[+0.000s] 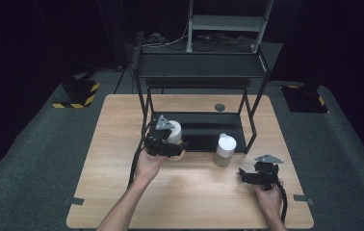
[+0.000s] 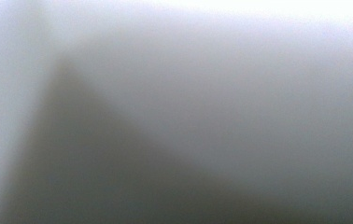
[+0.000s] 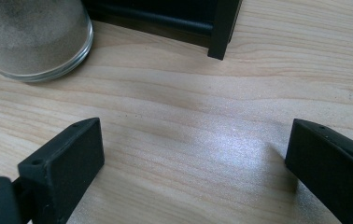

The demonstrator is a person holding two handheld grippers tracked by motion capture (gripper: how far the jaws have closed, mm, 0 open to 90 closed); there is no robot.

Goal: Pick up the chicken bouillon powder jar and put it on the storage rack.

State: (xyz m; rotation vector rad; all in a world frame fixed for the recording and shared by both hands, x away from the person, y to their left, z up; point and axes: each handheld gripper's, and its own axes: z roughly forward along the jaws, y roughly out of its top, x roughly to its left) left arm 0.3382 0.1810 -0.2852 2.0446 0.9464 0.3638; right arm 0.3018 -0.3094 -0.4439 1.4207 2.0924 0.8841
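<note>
A jar with a white lid (image 1: 175, 130) is held in front of the black rack's lower shelf (image 1: 209, 129), and my left gripper (image 1: 176, 147) is shut on it from the near side. In the left gripper view a blurred pale surface (image 2: 212, 93) sits right against the camera and hides the jaws. A second white-lidded jar (image 1: 225, 150) stands on the wooden table (image 1: 189, 192), just ahead of the rack. My right gripper (image 1: 246, 176) rests low near the table's right front. Its jaws stand wide apart over bare wood (image 3: 193, 158), with the glass jar's base (image 3: 34, 37) farther off at upper left.
The black two-level rack (image 1: 201, 72) takes up the far middle of the table; one of its legs (image 3: 221, 28) stands close ahead of my right gripper. A small round dark disc (image 1: 219, 107) sits in the tabletop behind the rack. Dark floor surrounds the table.
</note>
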